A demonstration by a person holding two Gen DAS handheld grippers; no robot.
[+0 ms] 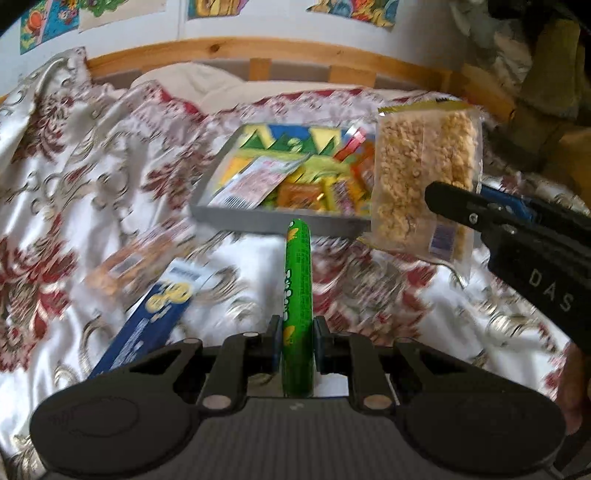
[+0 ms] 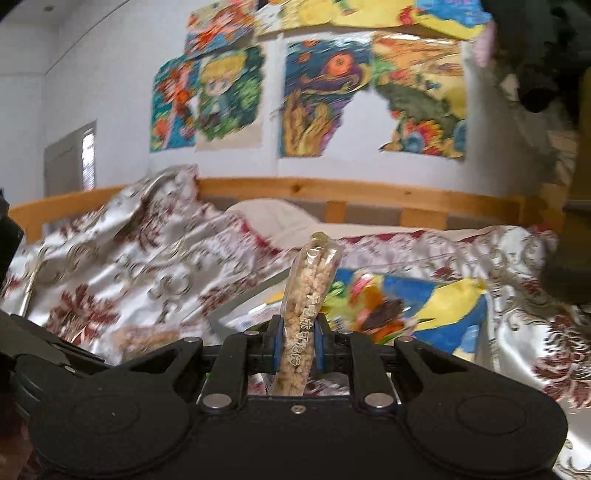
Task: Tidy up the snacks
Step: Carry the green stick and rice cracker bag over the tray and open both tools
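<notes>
The grey tray (image 1: pixel 266 220) on the bedspread (image 1: pixel 74 177) already holds many packets. The left gripper (image 1: pixel 297 338) clamps a green stick (image 1: pixel 297 295) near the tray; the right gripper (image 1: pixel 454 201) clamps a rice cracker packet (image 1: pixel 417 177) above its right end. A blue box (image 1: pixel 147 317) and another packet (image 1: pixel 136 262) remain on the bedspread, left.

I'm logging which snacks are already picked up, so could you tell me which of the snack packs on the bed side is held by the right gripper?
The clear rice-crisp pack, clamped in the right gripper; the green stick is in the left gripper.

Blurred beyond reading: packets in the grey tray (image 1: pixel 273 221), blue box (image 1: pixel 147 325) print. Wall pictures (image 1: pixel 280 7) cropped at top.
</notes>
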